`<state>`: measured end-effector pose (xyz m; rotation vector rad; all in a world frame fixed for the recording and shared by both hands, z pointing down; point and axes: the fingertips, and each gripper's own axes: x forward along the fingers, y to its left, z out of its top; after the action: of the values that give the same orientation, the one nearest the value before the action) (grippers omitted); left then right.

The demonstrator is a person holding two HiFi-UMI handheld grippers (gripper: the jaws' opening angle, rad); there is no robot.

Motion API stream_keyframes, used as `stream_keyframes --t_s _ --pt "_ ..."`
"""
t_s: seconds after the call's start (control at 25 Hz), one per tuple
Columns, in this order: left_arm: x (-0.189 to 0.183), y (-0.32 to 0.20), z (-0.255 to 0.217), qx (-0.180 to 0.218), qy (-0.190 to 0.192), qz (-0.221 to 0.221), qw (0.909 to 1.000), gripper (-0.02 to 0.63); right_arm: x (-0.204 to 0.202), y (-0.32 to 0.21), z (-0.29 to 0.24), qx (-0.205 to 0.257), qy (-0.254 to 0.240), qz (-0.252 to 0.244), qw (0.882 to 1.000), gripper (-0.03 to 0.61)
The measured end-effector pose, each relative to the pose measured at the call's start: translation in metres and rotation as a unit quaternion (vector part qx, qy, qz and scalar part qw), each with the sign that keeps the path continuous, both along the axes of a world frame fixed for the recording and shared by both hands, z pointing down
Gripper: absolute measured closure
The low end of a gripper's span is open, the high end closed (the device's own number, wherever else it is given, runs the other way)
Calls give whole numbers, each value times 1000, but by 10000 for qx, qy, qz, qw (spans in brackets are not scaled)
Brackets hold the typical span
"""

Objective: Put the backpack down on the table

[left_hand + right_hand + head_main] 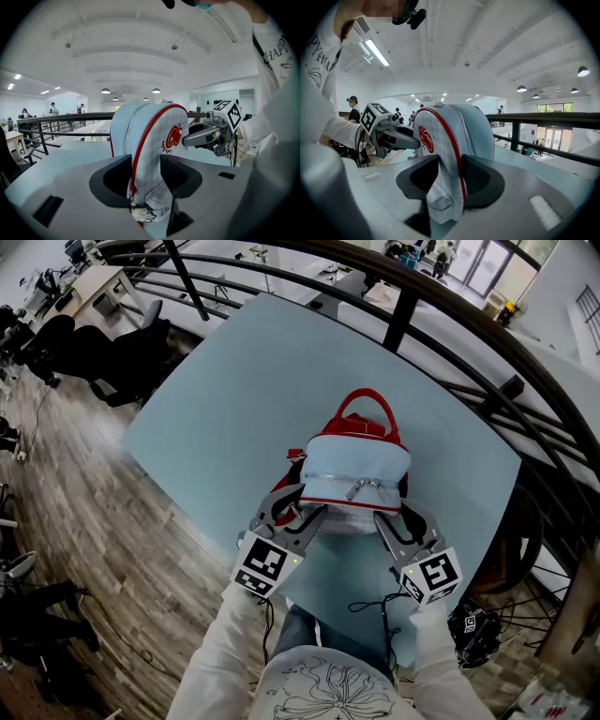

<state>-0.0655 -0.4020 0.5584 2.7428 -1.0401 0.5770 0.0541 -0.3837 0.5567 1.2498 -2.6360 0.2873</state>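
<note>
A pale blue backpack (356, 474) with red piping is seen standing upright on a light blue table (216, 399), close to the table edge nearest the person. Its long axis runs straight up from the tabletop, ending in a rounded, arched top. A red carry handle (366, 409) is turned away from the person, toward the far side of the table. A zipper (361, 486) is laid across the top from side to side. A red apple-shaped emblem (173, 137) is shown on the face turned toward the person.

The backpack is flanked by both grippers, which are pointed inward at it from the near side. The left gripper (300, 510) is placed at the backpack's left near corner, and the right gripper (398, 517) at its right near corner. In the left gripper view, the jaws are held wide apart, with the backpack's red-piped side edge standing between them; the fabric is not visibly squeezed. In the right gripper view, the jaws are likewise parted, with the opposite padded edge between them, loose rather than pinched. Each gripper can be seen from the other's camera, just beyond the backpack.

A wooden floor (84, 493) is visible to the left of the table, and a dark metal railing (403, 306) is curved behind it.
</note>
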Motion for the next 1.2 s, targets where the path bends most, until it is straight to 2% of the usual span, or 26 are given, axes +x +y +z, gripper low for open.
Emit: stream_keyframes --t_s 0.36,0.56,0.88,1.12,1.2 --pt "-3 10 -3 -94 45 -189 9998 426 2 9 2 -113 181 90 9997 399" --pt "-7 13 -18 13 171 -311 9994 426 3 13 -10 -131 50 205 9997 377" --pt "-21 20 -60 221 451 -543 9973 426 9 19 -55 298 -142 435 9985 377" --pt "-27 27 -104 516 1075 -778 9898 428 15 18 -91 727 -216 919 9929 378" --pt "-35 30 -118 598 1245 -970 9857 450 14 18 -102 796 -255 1127 9901 401"
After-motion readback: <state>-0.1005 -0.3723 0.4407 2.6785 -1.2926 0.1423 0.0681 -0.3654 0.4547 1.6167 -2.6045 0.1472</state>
